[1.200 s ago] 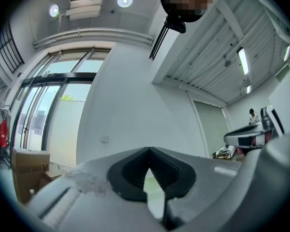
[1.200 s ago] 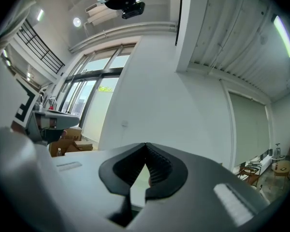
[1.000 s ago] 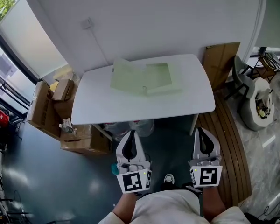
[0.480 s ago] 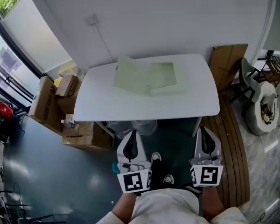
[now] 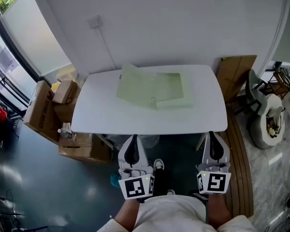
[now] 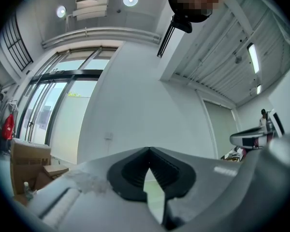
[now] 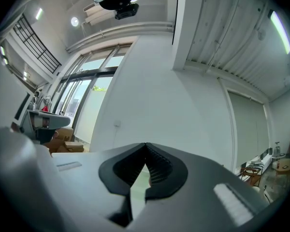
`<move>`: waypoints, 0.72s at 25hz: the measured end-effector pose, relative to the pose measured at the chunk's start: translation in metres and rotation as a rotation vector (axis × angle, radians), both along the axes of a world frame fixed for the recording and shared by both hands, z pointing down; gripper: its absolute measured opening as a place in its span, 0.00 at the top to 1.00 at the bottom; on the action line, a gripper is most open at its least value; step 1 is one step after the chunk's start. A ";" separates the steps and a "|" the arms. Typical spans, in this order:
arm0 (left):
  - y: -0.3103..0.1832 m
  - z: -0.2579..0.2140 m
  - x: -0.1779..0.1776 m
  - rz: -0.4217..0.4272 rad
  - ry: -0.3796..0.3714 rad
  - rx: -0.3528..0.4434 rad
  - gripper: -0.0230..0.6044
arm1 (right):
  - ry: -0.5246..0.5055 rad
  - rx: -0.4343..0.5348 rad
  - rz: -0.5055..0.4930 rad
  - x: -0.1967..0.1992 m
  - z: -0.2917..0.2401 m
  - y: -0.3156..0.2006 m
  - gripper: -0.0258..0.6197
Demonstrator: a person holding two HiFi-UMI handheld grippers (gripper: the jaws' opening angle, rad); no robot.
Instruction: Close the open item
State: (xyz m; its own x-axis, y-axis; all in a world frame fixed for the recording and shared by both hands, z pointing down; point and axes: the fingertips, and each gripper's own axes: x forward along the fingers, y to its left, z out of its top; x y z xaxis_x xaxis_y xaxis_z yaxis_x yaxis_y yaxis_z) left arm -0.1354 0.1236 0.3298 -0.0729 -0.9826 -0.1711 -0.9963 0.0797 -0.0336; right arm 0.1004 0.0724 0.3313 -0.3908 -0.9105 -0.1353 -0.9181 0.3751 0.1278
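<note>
A pale green flat case (image 5: 152,88) lies open on the white table (image 5: 101,115), its lid flap spread toward the left. Both grippers hang in front of the table's near edge, apart from the case. My left gripper (image 5: 131,140) is shut and holds nothing; in the left gripper view its jaws (image 6: 149,150) meet at the tip, with a sliver of green case showing behind them. My right gripper (image 5: 212,136) is shut and empty too, its tips (image 7: 145,145) touching in the right gripper view.
Cardboard boxes (image 5: 48,110) are stacked left of the table by the window. A wooden board (image 5: 236,76) leans on the wall at the right, with a chair (image 5: 267,115) beyond it. The person's shoe (image 5: 158,165) shows between the grippers.
Both grippers and the person have moved toward the table, whose near edge now sits close above the fingertips. A shoe has stepped into view. The jaws stay shut.
</note>
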 end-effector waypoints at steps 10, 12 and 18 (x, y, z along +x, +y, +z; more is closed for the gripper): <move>-0.087 0.011 -0.061 -0.005 0.031 -0.016 0.96 | 0.047 0.006 -0.024 -0.074 0.000 -0.083 0.96; -0.106 0.021 -0.079 -0.017 0.046 -0.032 0.96 | 0.057 0.000 -0.028 -0.094 0.007 -0.104 0.96; -0.157 0.037 -0.134 -0.041 0.055 -0.073 0.96 | 0.095 -0.011 -0.063 -0.160 0.009 -0.165 0.96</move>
State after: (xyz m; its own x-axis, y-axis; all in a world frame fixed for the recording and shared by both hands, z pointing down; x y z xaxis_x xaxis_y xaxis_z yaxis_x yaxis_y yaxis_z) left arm -0.2695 -0.0332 0.3667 -0.1203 -0.9883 -0.0937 -0.9927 0.1195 0.0135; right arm -0.0599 -0.0930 0.3404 -0.4582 -0.8848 -0.0847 -0.8765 0.4339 0.2087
